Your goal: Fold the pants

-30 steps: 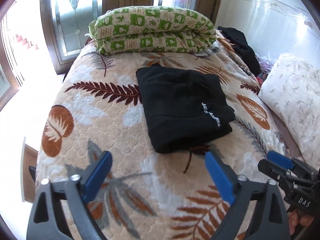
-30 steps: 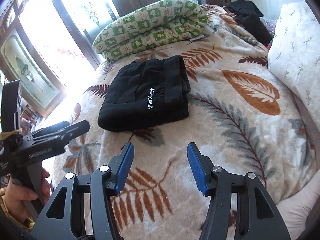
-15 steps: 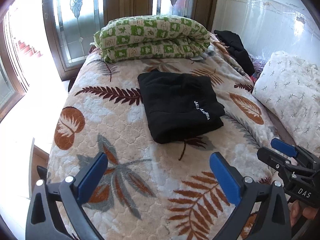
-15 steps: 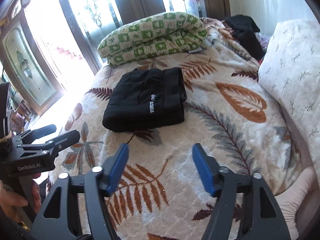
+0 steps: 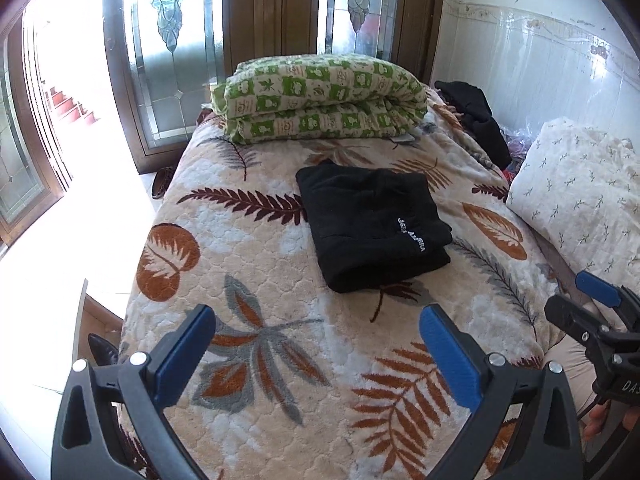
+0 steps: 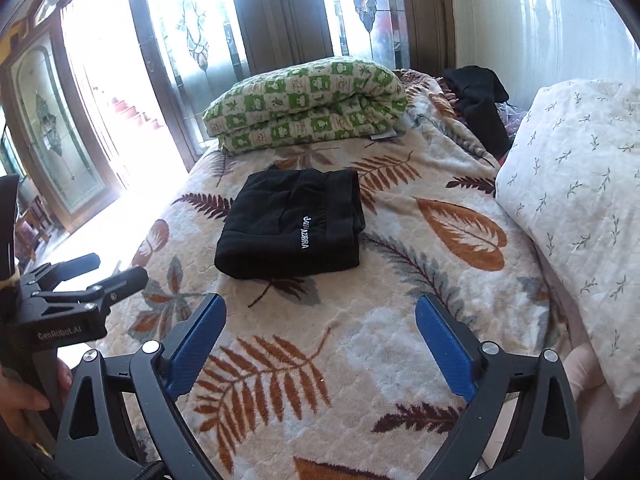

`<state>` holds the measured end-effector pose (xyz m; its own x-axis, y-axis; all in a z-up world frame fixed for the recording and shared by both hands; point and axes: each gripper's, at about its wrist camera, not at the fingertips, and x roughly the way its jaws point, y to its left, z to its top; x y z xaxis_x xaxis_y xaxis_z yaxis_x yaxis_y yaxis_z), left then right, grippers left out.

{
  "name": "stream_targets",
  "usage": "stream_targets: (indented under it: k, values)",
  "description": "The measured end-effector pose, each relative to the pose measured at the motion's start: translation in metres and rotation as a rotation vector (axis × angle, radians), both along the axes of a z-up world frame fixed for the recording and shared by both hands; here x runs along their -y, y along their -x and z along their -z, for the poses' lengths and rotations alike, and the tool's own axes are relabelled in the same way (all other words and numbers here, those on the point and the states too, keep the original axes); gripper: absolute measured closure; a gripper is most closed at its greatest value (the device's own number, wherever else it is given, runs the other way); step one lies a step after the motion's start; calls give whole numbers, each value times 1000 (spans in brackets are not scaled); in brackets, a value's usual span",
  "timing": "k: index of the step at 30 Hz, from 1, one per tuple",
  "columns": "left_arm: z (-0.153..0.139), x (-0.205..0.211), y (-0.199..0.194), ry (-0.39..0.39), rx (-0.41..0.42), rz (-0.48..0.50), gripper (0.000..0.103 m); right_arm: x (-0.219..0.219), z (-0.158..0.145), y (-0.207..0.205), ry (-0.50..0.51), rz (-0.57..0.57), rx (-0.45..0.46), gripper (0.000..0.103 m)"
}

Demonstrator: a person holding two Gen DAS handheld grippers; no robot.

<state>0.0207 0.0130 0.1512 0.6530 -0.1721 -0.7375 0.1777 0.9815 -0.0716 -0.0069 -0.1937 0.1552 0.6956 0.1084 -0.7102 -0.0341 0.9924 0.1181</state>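
The black pants lie folded in a compact rectangle with white lettering on top, in the middle of the leaf-patterned bed blanket; they also show in the right wrist view. My left gripper is open and empty, held above the near part of the bed, well short of the pants. My right gripper is open and empty, likewise back from the pants. Each gripper shows at the edge of the other's view, the right one in the left wrist view and the left one in the right wrist view.
A folded green-and-white quilt lies at the far end of the bed. A white patterned pillow is on the right. A heap of dark clothes lies at the far right by the tiled wall. Glass doors stand behind.
Both grippers have pulled back and risen away from the folded pants, which now look smaller and farther. The pants have not moved. Both grippers stay open.
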Motion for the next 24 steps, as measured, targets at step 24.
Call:
stream_targets:
  k: [24]
  values:
    - [-45,8,35,-53,142,-22,0,-4,-27,26,33,10,66,4]
